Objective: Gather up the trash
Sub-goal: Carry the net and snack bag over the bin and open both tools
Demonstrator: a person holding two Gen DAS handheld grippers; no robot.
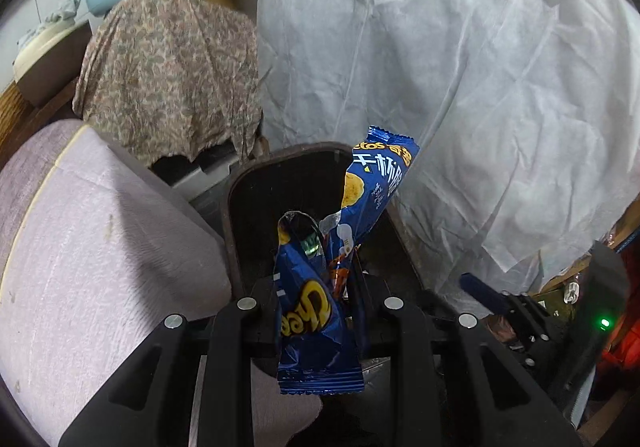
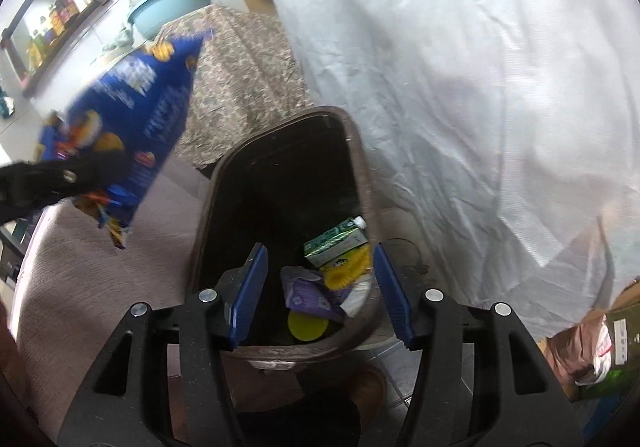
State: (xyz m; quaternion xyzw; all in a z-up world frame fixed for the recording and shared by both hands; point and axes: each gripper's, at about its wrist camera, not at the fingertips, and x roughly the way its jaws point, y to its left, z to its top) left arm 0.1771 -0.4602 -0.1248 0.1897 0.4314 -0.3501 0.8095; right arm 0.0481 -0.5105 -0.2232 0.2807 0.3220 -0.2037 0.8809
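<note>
Left claw (image 1: 320,279) pinches blue Cheetos bag (image 1: 316,311) (crumpled); right claw (image 2: 320,287) gapes empty.

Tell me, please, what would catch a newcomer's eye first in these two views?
The crumpled blue snack bag, pinched in the left gripper above the dark brown trash bin. Next, the bin's contents in the right wrist view: a green carton and a yellow lid, framed by the open right gripper.

Dim indoor light, heavy fisheye warping

The dustbin interior (image 2: 280,183) was left in deep shadow; glare was seen on the white sheet (image 2: 460,87), and the blue snack bag (image 2: 136,119) was motion-blurred.
</note>
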